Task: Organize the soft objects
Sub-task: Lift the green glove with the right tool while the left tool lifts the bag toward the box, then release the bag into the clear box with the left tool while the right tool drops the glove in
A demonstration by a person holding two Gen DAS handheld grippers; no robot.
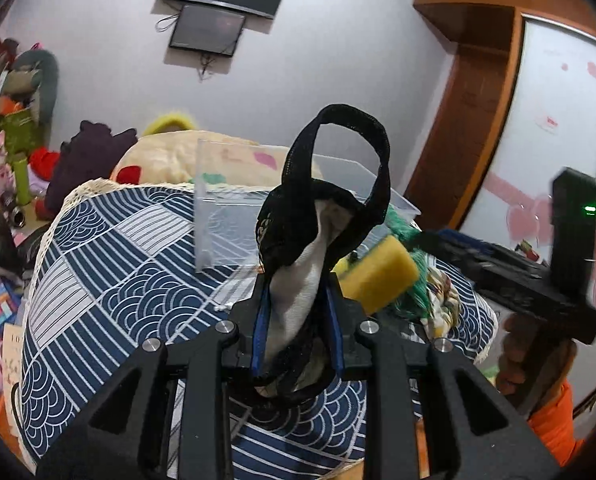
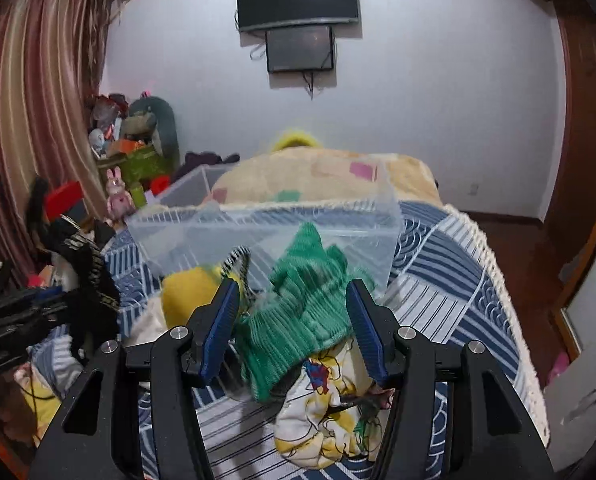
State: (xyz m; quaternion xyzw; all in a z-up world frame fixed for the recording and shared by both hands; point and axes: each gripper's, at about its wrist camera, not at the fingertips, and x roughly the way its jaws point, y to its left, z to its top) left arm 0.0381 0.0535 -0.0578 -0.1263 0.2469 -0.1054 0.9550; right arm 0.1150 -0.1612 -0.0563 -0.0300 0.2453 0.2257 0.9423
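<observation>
My left gripper [image 1: 298, 284] is shut on a black and white cloth [image 1: 298, 280], whose black loop stands up above the fingers, in front of the clear plastic bin [image 1: 234, 216]. In the right wrist view the same cloth [image 2: 86, 276] hangs at the left. My right gripper [image 2: 292, 292] is open, its blue pads on either side of a green knitted piece [image 2: 305, 312] that lies on a yellow cartoon-print cloth [image 2: 321, 412]. A yellow sponge [image 1: 377, 276] lies beside them, in front of the bin [image 2: 266, 224].
The table carries a blue and white patterned cloth [image 1: 110, 264] with a lace edge [image 2: 509, 320]. A cream blanket [image 2: 317, 176] lies behind the bin. Toys and boxes [image 2: 134, 148] are piled at the far left. A wardrobe [image 1: 557, 120] stands at the right.
</observation>
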